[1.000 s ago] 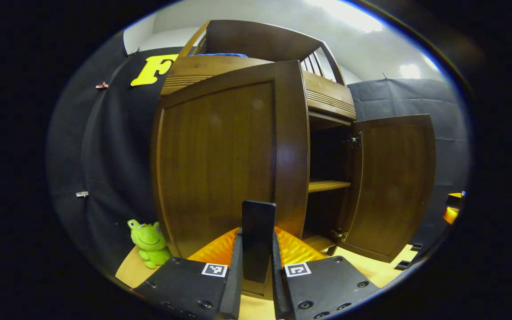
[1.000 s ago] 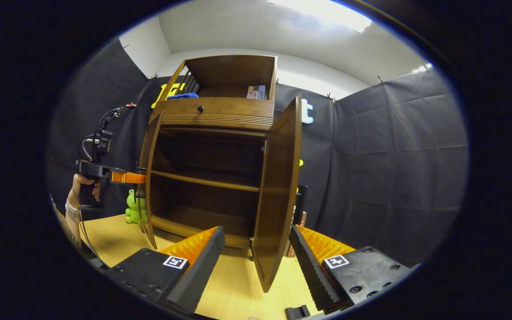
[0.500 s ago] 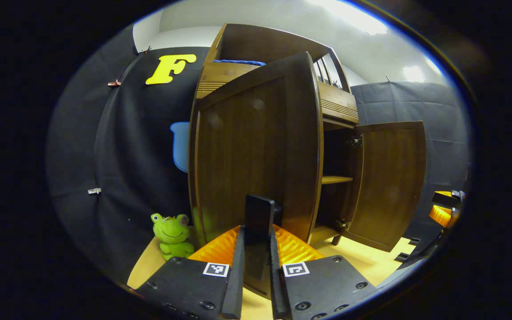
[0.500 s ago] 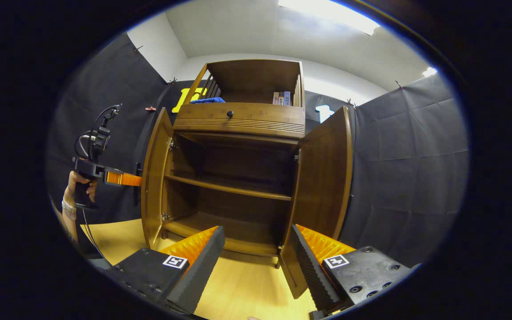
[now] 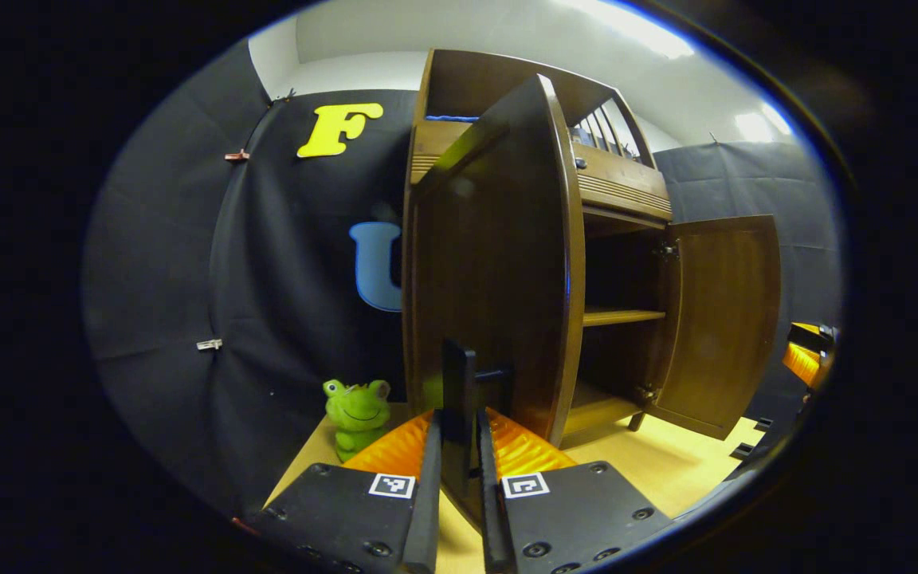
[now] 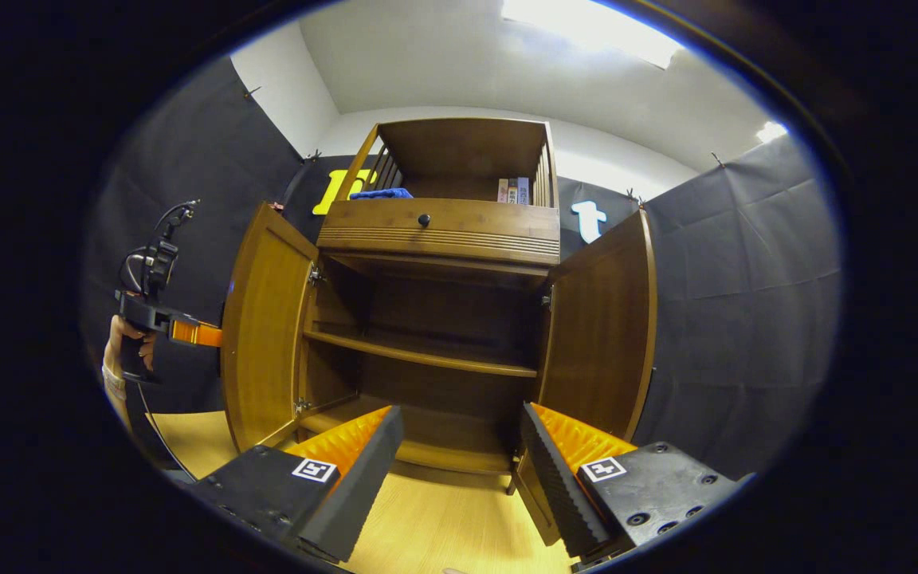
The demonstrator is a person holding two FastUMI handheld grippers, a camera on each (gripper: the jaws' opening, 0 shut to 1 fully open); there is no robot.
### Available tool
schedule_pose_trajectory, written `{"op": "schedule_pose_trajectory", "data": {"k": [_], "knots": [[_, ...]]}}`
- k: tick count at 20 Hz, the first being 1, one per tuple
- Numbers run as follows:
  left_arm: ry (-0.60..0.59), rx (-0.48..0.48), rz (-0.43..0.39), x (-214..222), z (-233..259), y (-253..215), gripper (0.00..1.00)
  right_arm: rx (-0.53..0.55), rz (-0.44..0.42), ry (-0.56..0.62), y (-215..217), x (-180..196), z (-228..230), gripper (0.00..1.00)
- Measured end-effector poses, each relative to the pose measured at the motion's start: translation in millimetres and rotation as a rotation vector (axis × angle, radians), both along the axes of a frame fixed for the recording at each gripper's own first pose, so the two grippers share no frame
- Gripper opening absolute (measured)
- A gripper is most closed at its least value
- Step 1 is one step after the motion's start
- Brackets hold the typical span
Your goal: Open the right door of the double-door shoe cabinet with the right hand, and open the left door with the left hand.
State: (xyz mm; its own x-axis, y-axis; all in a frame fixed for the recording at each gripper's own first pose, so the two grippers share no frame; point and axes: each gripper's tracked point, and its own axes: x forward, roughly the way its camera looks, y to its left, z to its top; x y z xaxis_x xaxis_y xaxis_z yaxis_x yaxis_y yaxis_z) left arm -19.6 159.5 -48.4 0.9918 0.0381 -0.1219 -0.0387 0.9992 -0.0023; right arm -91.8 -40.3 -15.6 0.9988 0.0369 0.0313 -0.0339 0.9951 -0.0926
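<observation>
In the left gripper view the left gripper (image 5: pixel 459 486) sits at bottom centre, its fingers drawn close together on the dark handle (image 5: pixel 459 391) of the left door (image 5: pixel 491 271), which stands edge-on through the middle of the frame, swung wide. To its right is the open inside of the shoe cabinet (image 5: pixel 610 199) with a shelf (image 5: pixel 618 316), and further right the right door (image 5: pixel 726 319), also swung out. A green frog toy (image 5: pixel 357 414) sits on the pale wooden floor (image 5: pixel 690 470) at lower left, against the black cloth wall.

The right gripper view looks straight into the cabinet at centre frame: both doors stand open to either side, and the right gripper (image 6: pixel 459 470) at the bottom is spread wide with nothing between its fingers, clear of the right door. At the left edge of this frame the other gripper and a person's hand holding it sit against the outer face of the left door. This view also shows a drawer with a dark knob (image 6: pixel 424 219), and above it a blue cloth (image 6: pixel 379 193) and a few books (image 6: pixel 513 190) in the top compartment; their spines are too small to read.
</observation>
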Motion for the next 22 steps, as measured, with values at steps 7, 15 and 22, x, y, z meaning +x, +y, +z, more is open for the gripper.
{"op": "schedule_pose_trajectory", "data": {"k": [7,15,22], "knots": [[-0.053,-0.032,0.094,-41.7,15.9,18.9,0.20,-0.011,0.011,0.021,14.4,18.0,-4.4,0.95],[-0.107,-0.040,-0.061,-47.1,55.6,-69.7,0.39,0.088,0.015,0.047,38.3,44.4,25.2,0.96],[-0.127,0.052,-0.088,-5.6,66.0,-130.4,0.79,0.087,0.033,0.053,50.3,57.2,31.7,0.97]]}}
